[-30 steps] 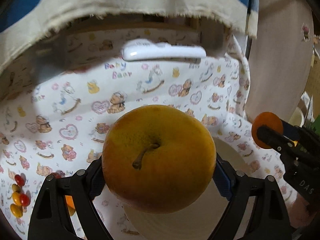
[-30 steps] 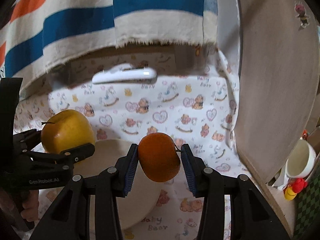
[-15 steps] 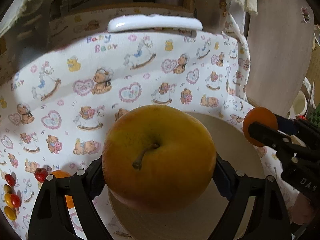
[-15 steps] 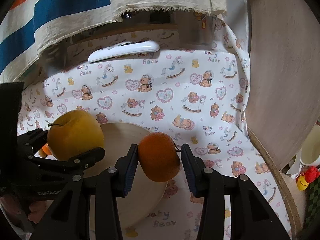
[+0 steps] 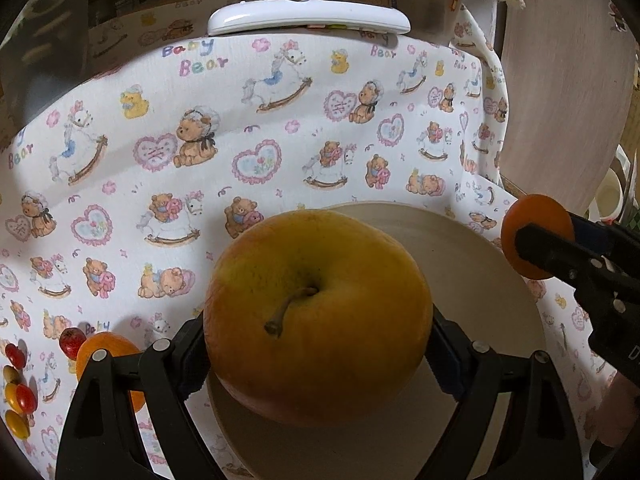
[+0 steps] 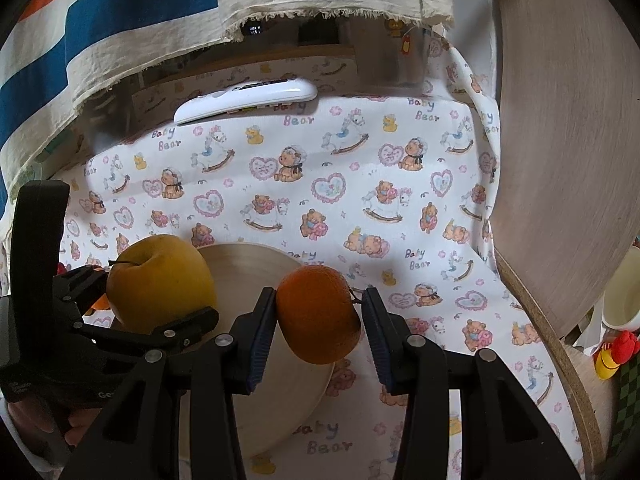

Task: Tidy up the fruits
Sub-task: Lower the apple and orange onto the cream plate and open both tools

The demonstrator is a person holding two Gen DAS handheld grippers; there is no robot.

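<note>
A large yellow apple (image 5: 318,316) with its stem facing the camera is held in my left gripper (image 5: 320,344), which is shut on it just above the cream plate (image 5: 472,264). In the right wrist view the same apple (image 6: 160,280) hangs over the plate's (image 6: 244,260) left edge. An orange (image 6: 318,314) sits between the pads of my right gripper (image 6: 320,316), shut on it above the plate's right edge. From the left wrist view the orange (image 5: 536,224) shows at the right, partly behind a black finger.
A bear-print cloth (image 5: 280,140) covers the table. A white remote (image 5: 308,20) lies at the back. Another orange (image 5: 108,356) and several small red and yellow fruits (image 5: 16,392) lie at the left. A wooden board (image 6: 568,140) stands on the right, with a white cup (image 6: 624,300) behind it.
My left gripper has come down with the apple toward the plate, and the plate fills more of its view. The right gripper with the orange has tilted down slightly over the plate's edge.
</note>
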